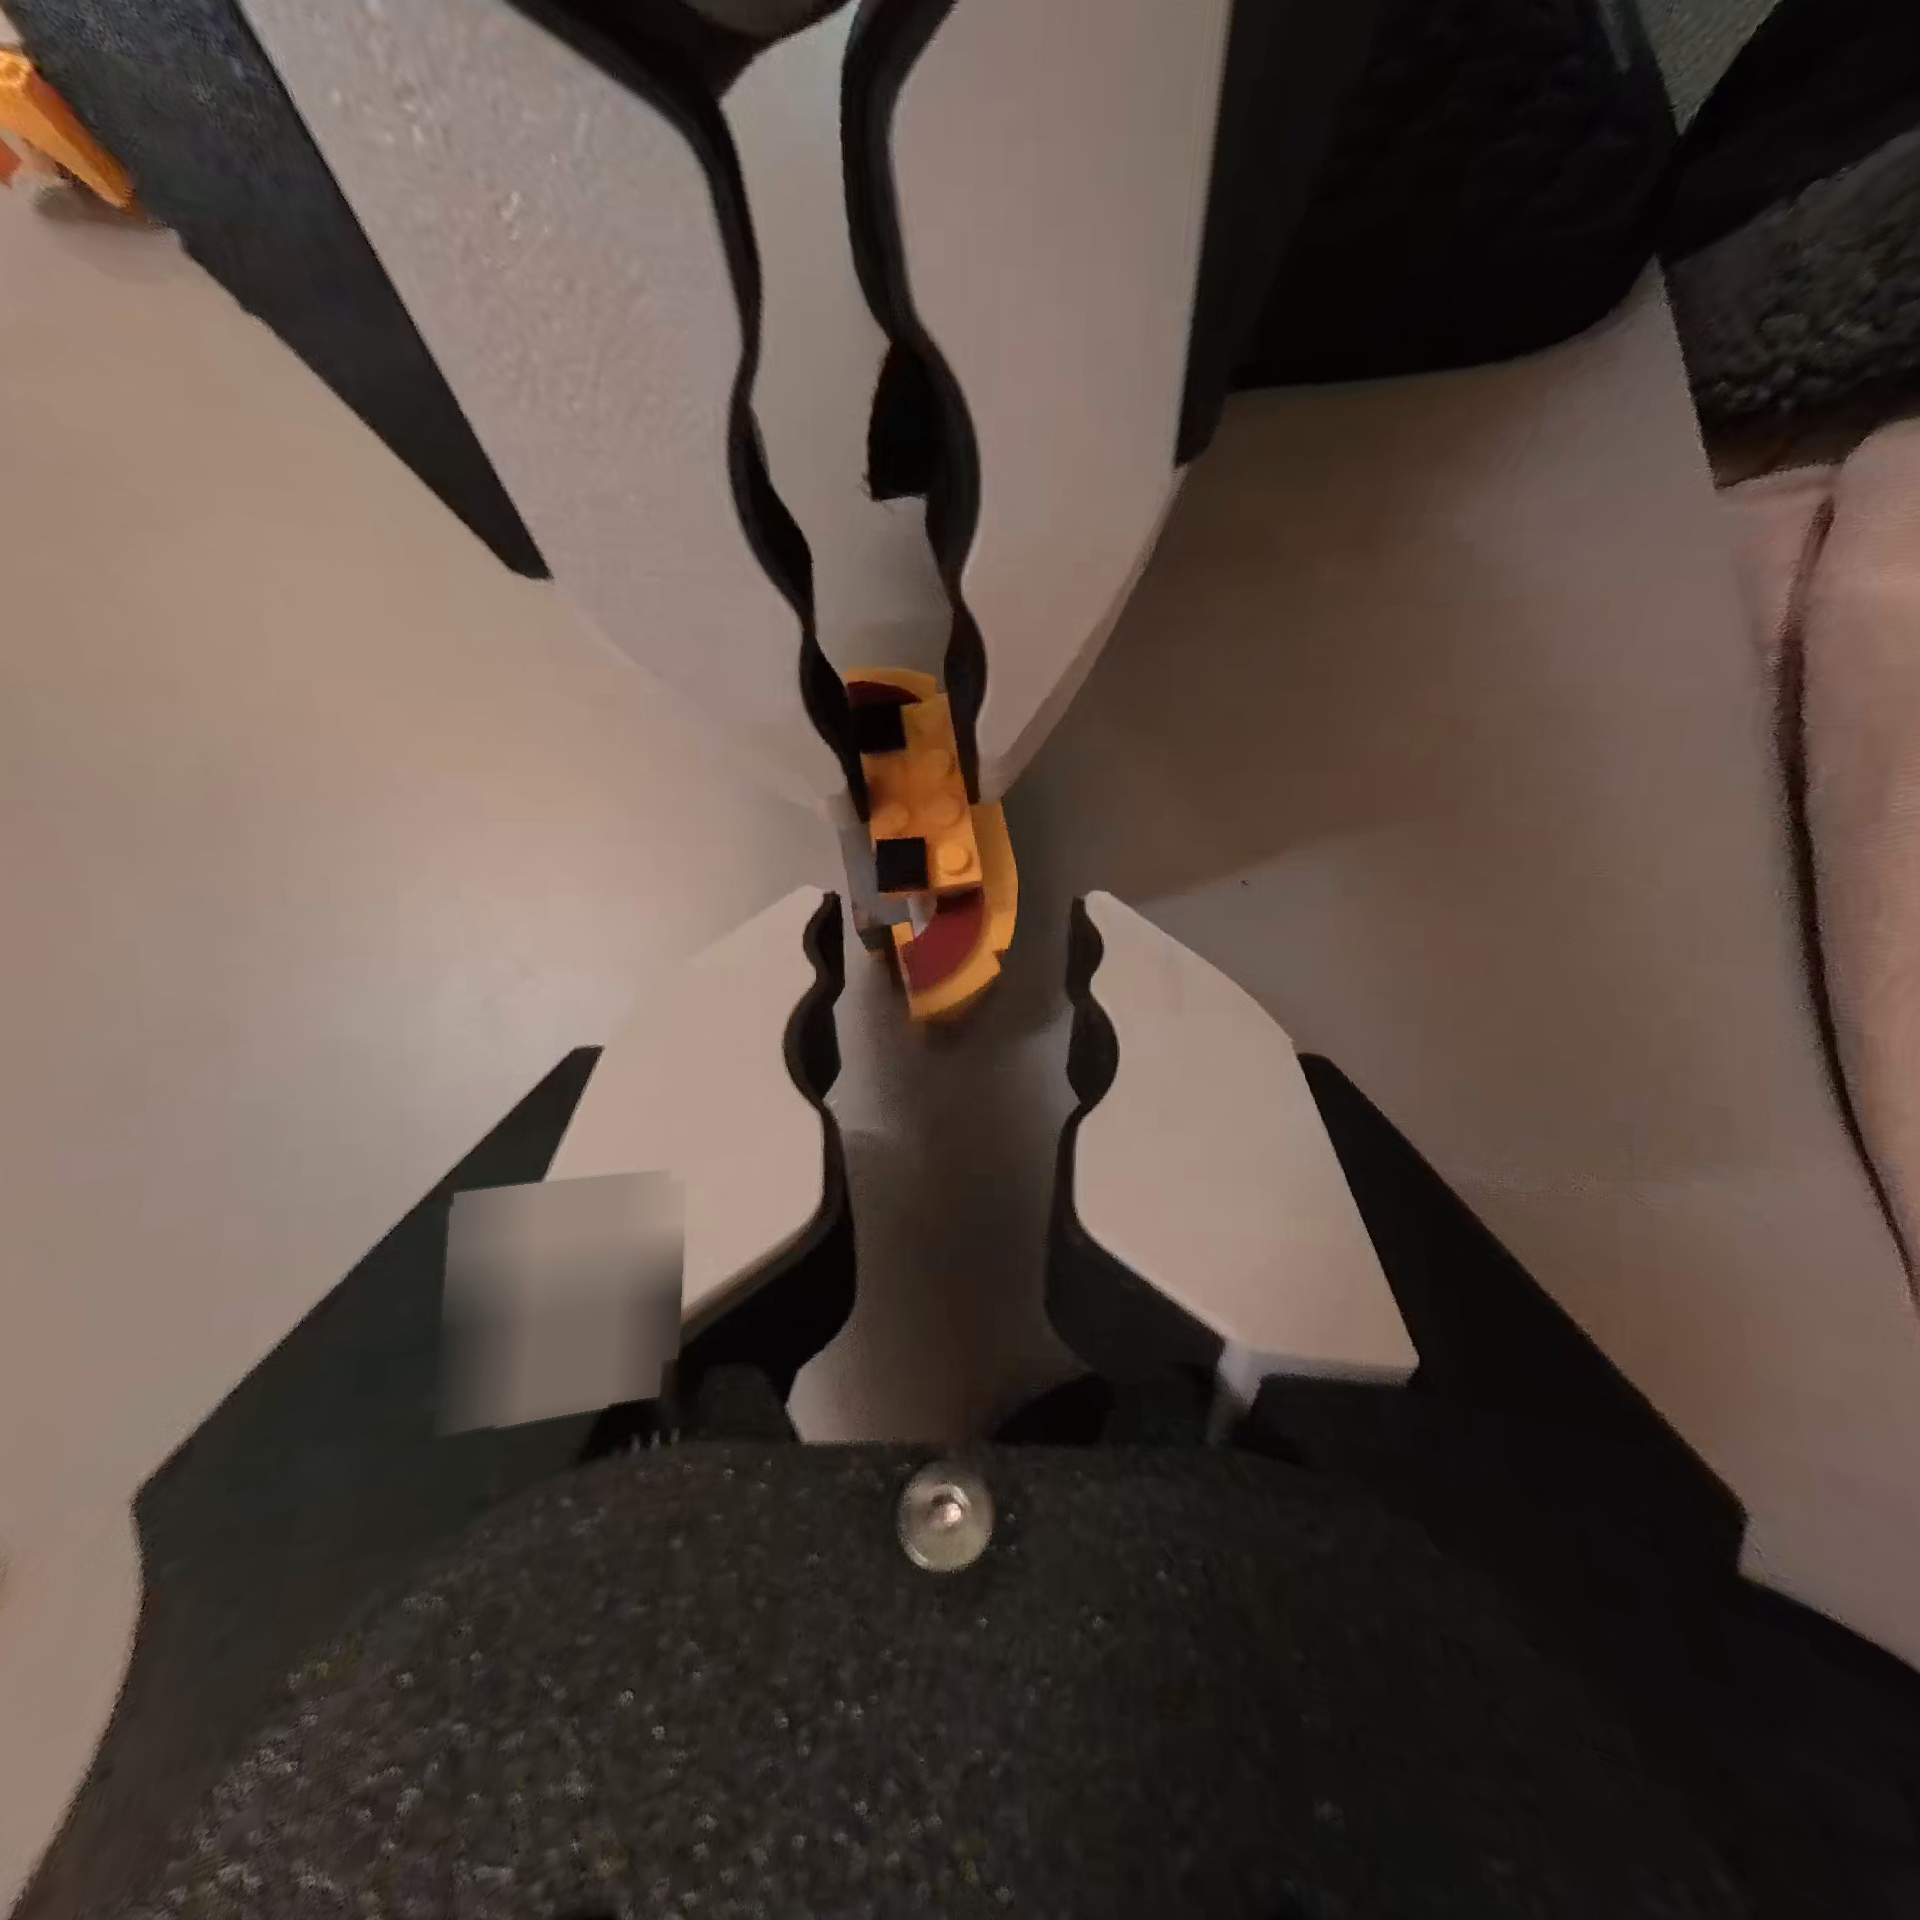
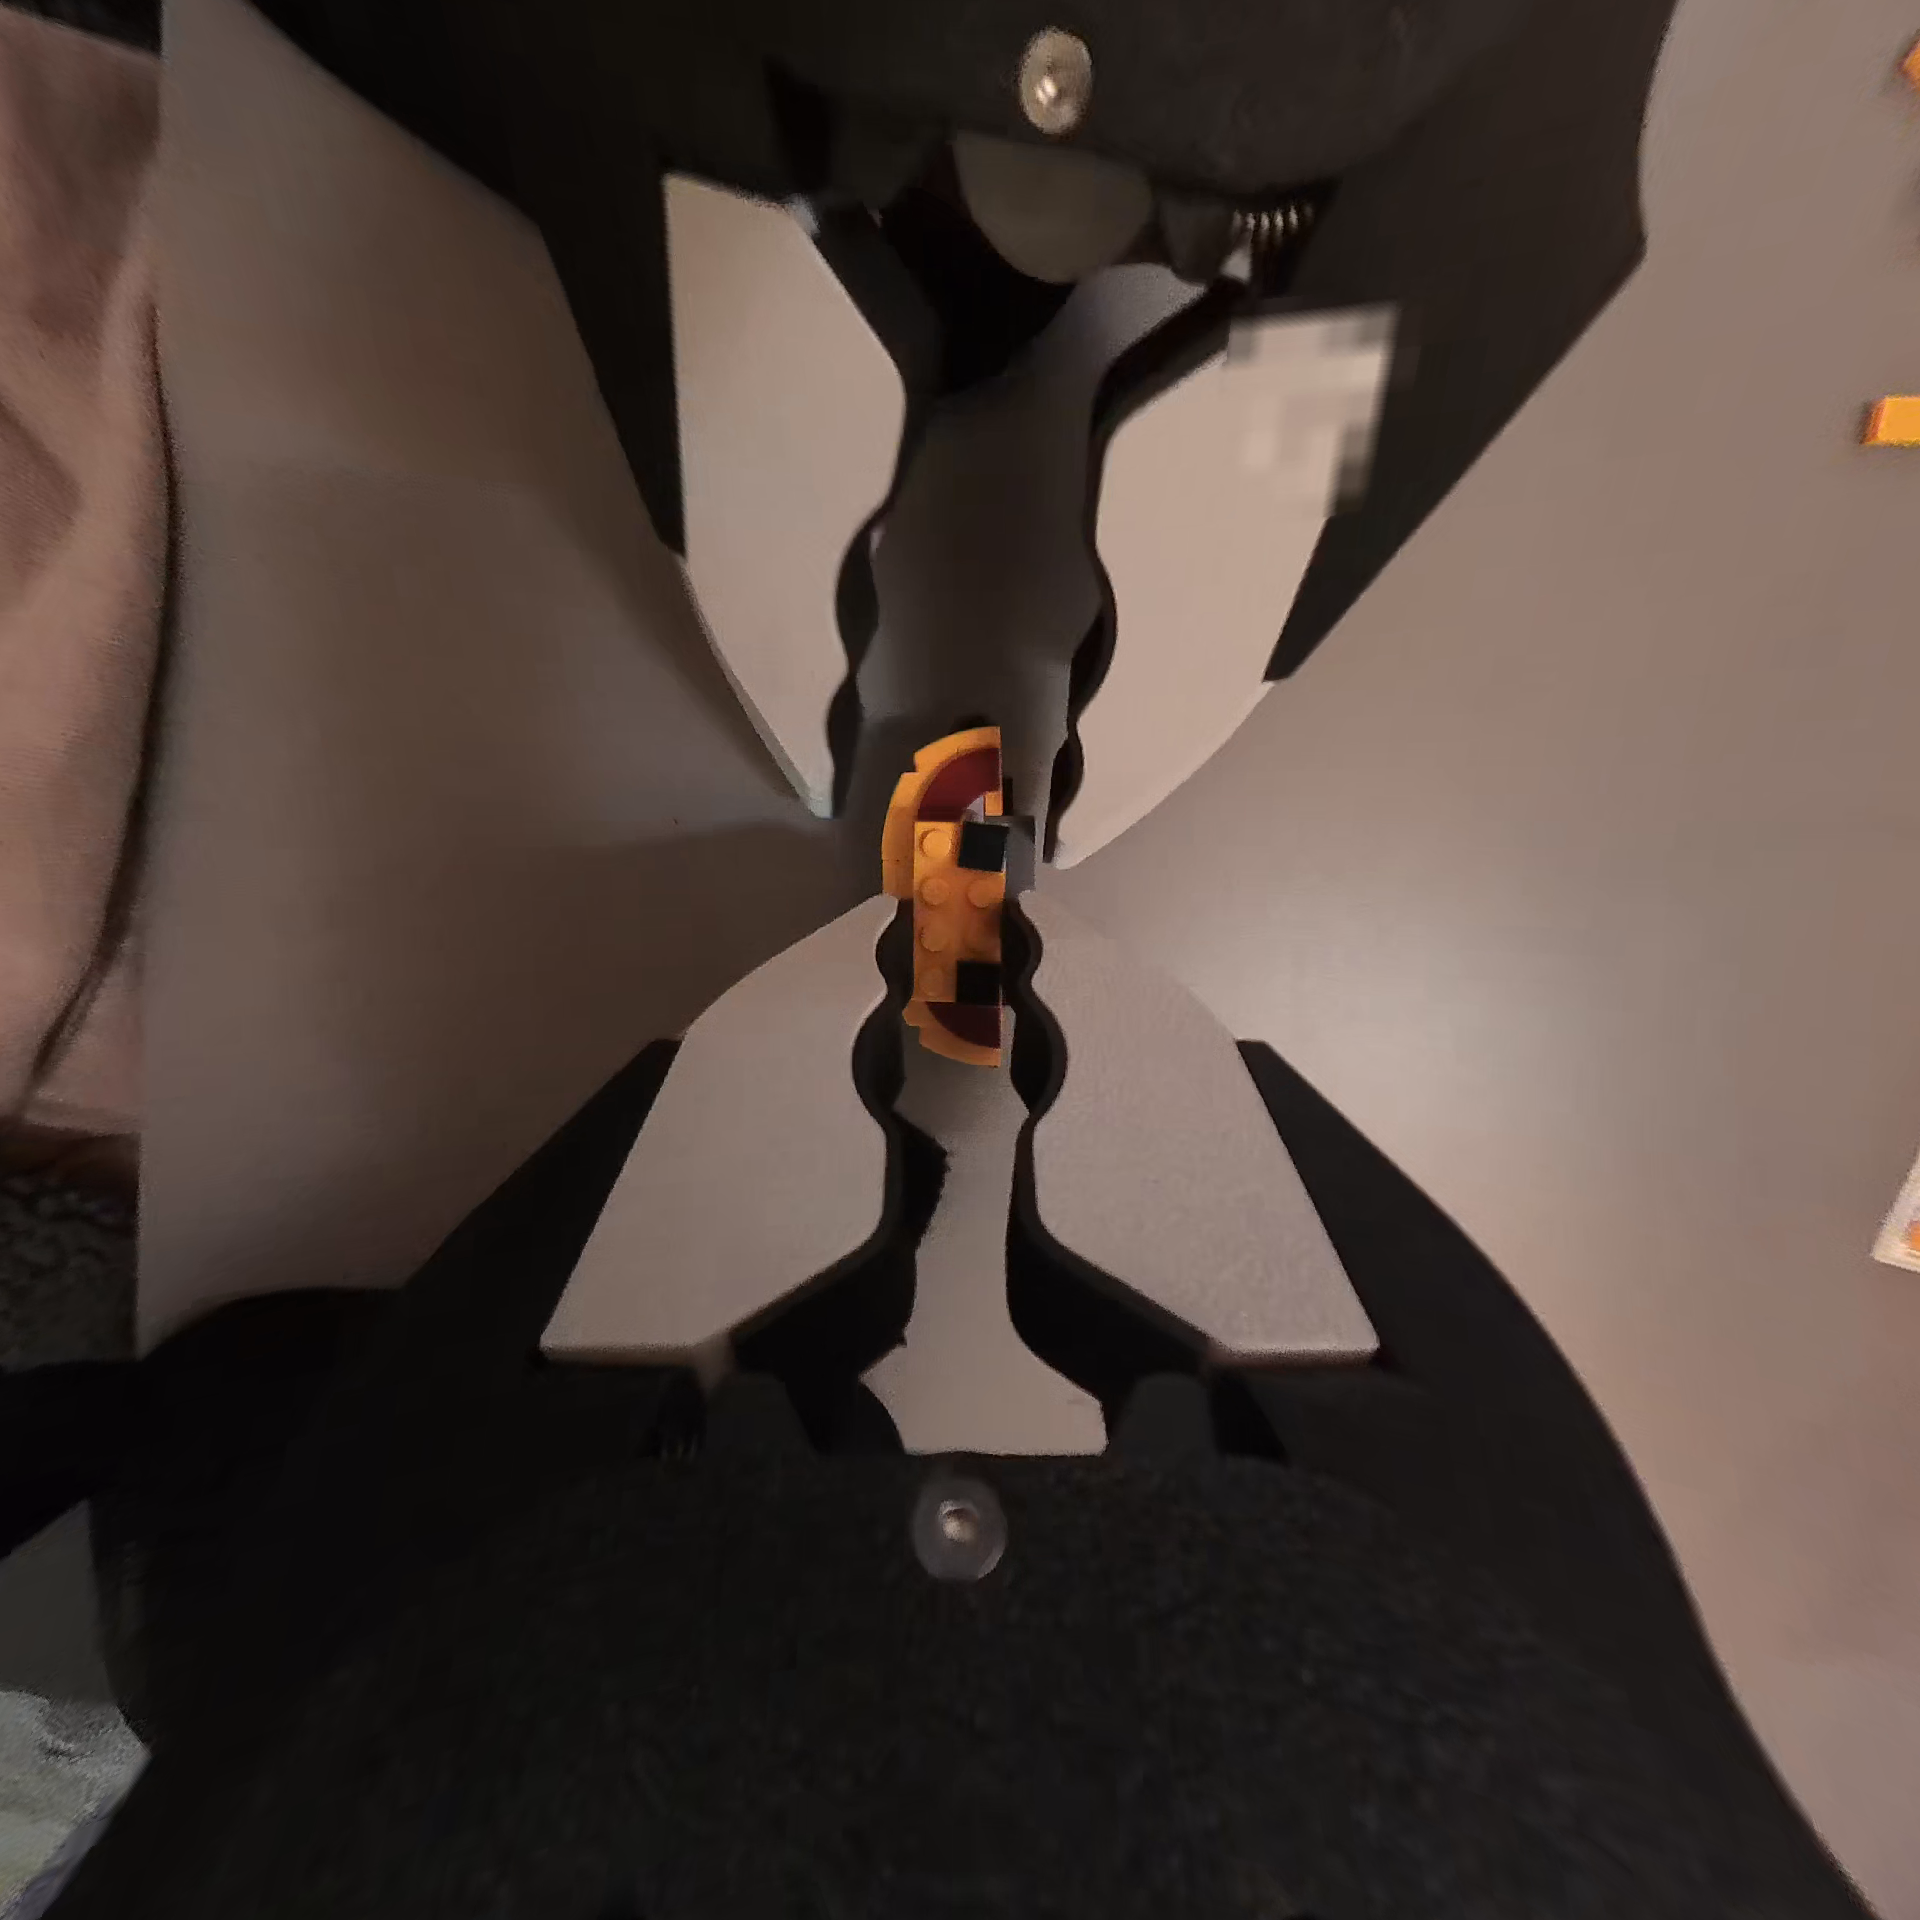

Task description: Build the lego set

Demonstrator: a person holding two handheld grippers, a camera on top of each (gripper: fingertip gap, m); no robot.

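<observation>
A small lego assembly of orange curved bricks with dark red arcs, two black squares and a grey piece hangs above the pale table. My right gripper is shut on its lower half in the right wrist view. In the left wrist view the right gripper comes down from the top. My left gripper faces it tip to tip. It is open, and its fingertips flank the assembly's free end without clamping it. It shows from above in the right wrist view.
Loose orange pieces lie on the table at the far left of the left wrist view and the right edge of the right wrist view. A paper corner lies there too. A person's arm is close by. Only a small space, under 4 cm, lies between the two pairs of fingers.
</observation>
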